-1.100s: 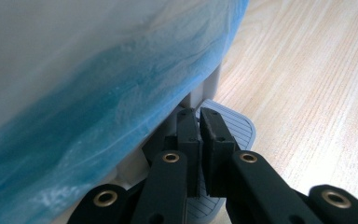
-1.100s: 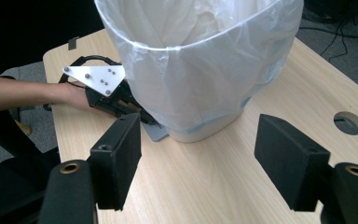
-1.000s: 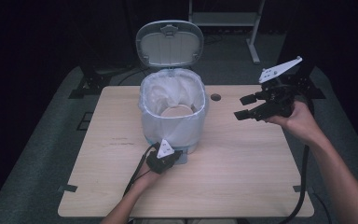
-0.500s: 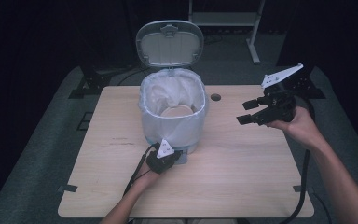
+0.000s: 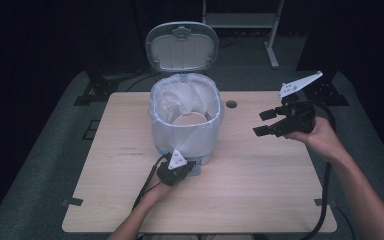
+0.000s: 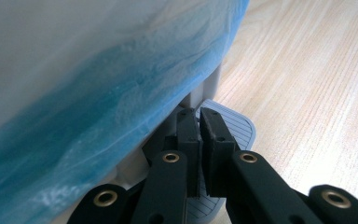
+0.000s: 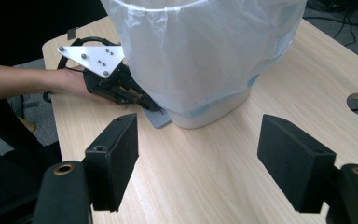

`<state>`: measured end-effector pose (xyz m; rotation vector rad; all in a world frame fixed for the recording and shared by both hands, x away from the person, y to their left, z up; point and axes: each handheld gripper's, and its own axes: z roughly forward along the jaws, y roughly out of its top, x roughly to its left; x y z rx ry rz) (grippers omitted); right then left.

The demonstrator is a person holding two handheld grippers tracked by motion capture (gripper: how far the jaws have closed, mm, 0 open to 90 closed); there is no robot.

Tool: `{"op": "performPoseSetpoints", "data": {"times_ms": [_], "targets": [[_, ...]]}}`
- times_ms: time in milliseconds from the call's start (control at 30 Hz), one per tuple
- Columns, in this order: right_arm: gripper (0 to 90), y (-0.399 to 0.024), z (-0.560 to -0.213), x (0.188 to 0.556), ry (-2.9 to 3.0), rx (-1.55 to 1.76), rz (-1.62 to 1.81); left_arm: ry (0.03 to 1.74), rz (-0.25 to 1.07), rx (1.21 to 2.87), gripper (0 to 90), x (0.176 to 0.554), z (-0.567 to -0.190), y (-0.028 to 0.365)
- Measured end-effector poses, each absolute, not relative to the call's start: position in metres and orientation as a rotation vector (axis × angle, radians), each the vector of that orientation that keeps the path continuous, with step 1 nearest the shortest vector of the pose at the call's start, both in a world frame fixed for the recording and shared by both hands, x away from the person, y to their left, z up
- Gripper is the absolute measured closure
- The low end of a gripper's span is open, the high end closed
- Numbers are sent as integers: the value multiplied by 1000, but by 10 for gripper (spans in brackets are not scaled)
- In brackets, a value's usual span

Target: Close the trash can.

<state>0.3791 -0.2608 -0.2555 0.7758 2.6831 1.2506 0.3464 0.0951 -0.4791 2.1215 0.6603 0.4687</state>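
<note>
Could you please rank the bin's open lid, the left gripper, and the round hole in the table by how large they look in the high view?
1. open lid, clearly the largest.
2. left gripper, shut, pressing the bin's pedal.
3. round hole, the smallest.

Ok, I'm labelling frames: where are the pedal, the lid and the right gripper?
pedal [image 6: 240,126], left gripper view, its ribbed top.
lid [image 5: 181,47], high view, its inner face.
right gripper [image 5: 265,122], high view, between its open fingertips.

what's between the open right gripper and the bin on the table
Only bare wooden table: in the high view, nothing lies between the right gripper and the lined bin. The right gripper view shows the same empty stretch of wood.
</note>
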Motion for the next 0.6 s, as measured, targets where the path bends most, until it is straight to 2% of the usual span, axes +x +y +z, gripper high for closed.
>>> {"op": "performPoseSetpoints", "data": {"times_ms": [433,600], "targets": [[268,-269,-277,379,2679,821,1263,668,451,2108,859,346,-479,96],[268,-274,-292,380,2687,850,1274,685,422,2127,785,344,-473,98]]}}
